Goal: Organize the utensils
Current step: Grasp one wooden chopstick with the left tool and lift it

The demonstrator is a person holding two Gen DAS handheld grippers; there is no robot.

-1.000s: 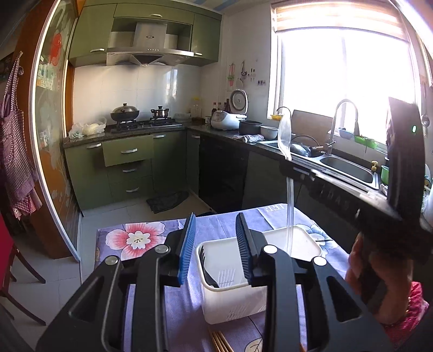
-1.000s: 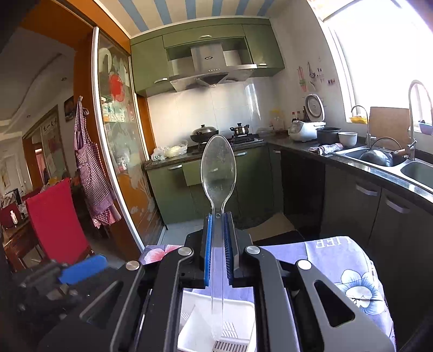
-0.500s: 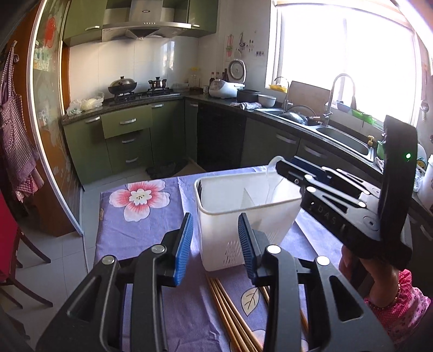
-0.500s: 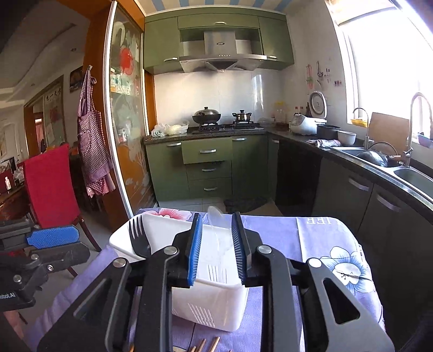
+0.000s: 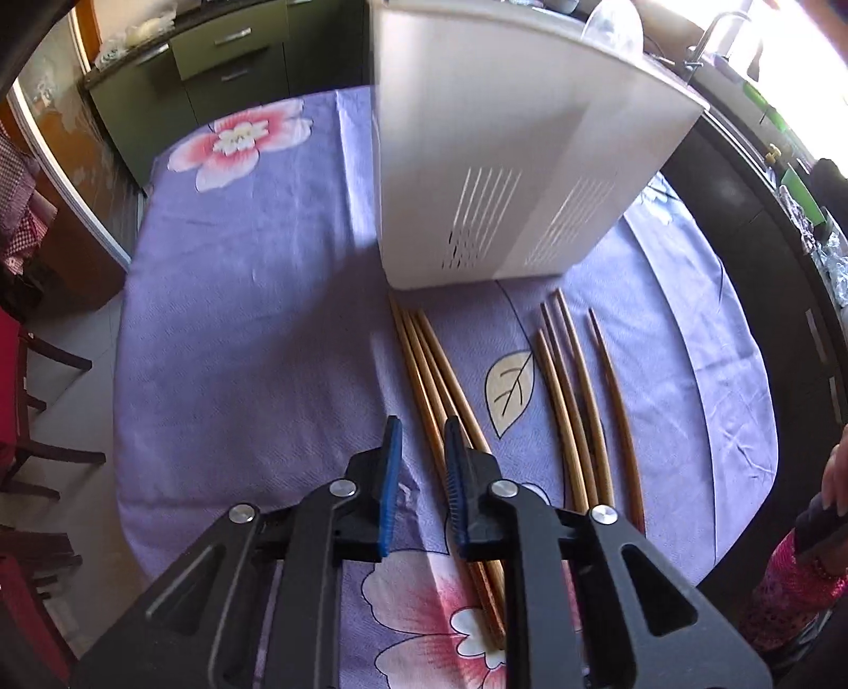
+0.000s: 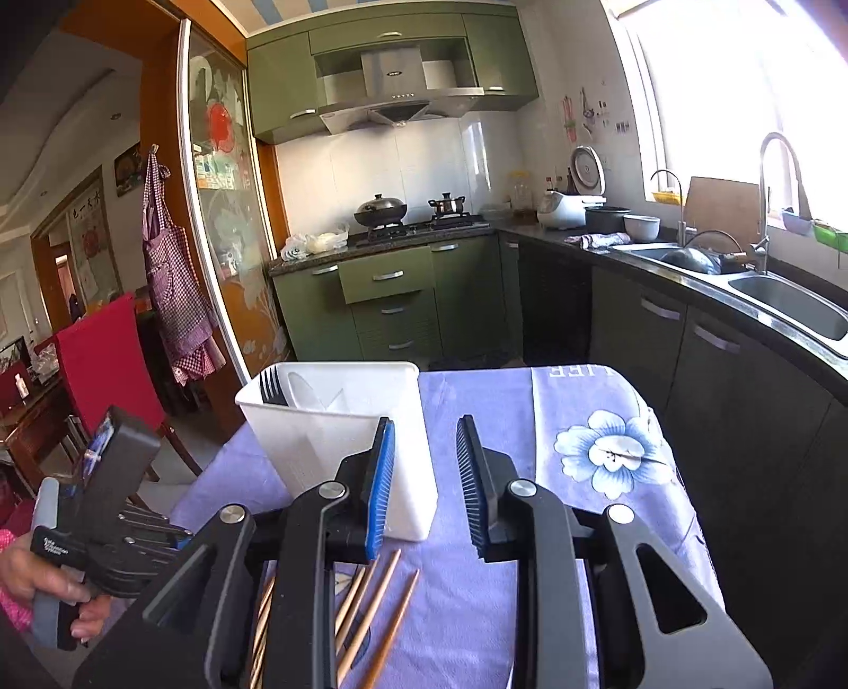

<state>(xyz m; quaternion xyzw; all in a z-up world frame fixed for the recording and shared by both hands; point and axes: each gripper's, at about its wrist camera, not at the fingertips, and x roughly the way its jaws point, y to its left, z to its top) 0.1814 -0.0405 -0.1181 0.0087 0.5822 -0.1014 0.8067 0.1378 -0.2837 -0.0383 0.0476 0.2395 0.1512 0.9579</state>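
A white utensil caddy [image 5: 503,159] stands on the table, with a black fork [image 6: 273,384] and a clear spoon [image 5: 609,26] inside it. In front of it lie two groups of wooden chopsticks, a left bundle [image 5: 424,371] and a right group [image 5: 572,397]. My left gripper [image 5: 421,450] points steeply down over the left bundle, jaws narrow and closing. One stick shows in the gap between the blue pads, which do not press it. My right gripper [image 6: 424,461] hangs open and empty, right of the caddy [image 6: 339,424] and above the chopsticks [image 6: 371,599].
A purple flowered cloth [image 5: 238,318] covers the table. A person's hand [image 6: 47,588] holds the left tool at the table's left edge. A red chair [image 6: 106,360] stands to the left. The dark counter with its sink [image 6: 784,297] runs along the right.
My right gripper let the clear spoon go into the caddy, opened and drew back to the right. My left gripper tipped down to the chopsticks and its jaws narrowed.
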